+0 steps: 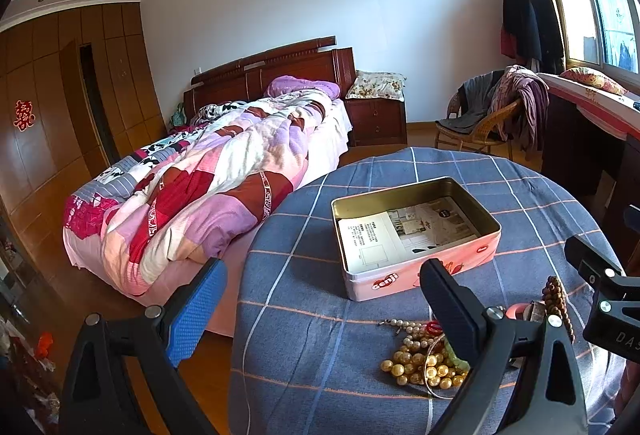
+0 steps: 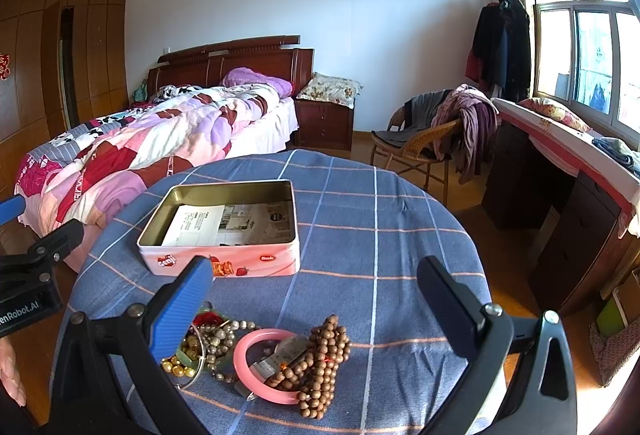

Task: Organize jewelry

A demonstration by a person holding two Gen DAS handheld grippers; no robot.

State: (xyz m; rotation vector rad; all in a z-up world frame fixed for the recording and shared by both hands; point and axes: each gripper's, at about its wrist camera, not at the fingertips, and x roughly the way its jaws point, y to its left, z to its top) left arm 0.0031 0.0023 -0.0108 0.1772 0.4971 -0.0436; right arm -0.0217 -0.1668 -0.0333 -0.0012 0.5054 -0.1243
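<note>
Your right gripper [image 2: 316,291] was spread wide with nothing between its fingers, hovering over the near part of the round table [image 2: 400,203] in its blue checked cloth. That view gave you the whole jewelry heap: a pink bangle [image 2: 246,381] lying flat, a coil of brown wooden beads [image 2: 324,363] draped over its right side, and to the left a tangle of pearl strands [image 2: 224,335] with gold beads [image 2: 176,367] partly hidden behind your blue finger pad [image 2: 180,311].

Your left gripper [image 1: 324,303] was released too, gaping and empty, and its camera caught less of the pile: gold beads [image 1: 416,365] and pearls [image 1: 400,325] in plain sight, the bangle and wooden beads mostly blocked by its black finger [image 1: 452,305]. It did look deeper into the open pink tin [image 1: 416,235], showing a printed leaflet [image 1: 400,231] flat on the bottom; the print was too small to read.

The tin's front read "Genji", and the left gripper's body, seen from the right view, carried "enRobot.AI".

The tin sat beyond the heap, well apart from it, with bare cloth to its right. The heap lay near the table's near edge. The bed [image 2: 140,139] stood close beyond the table's left rim.
</note>
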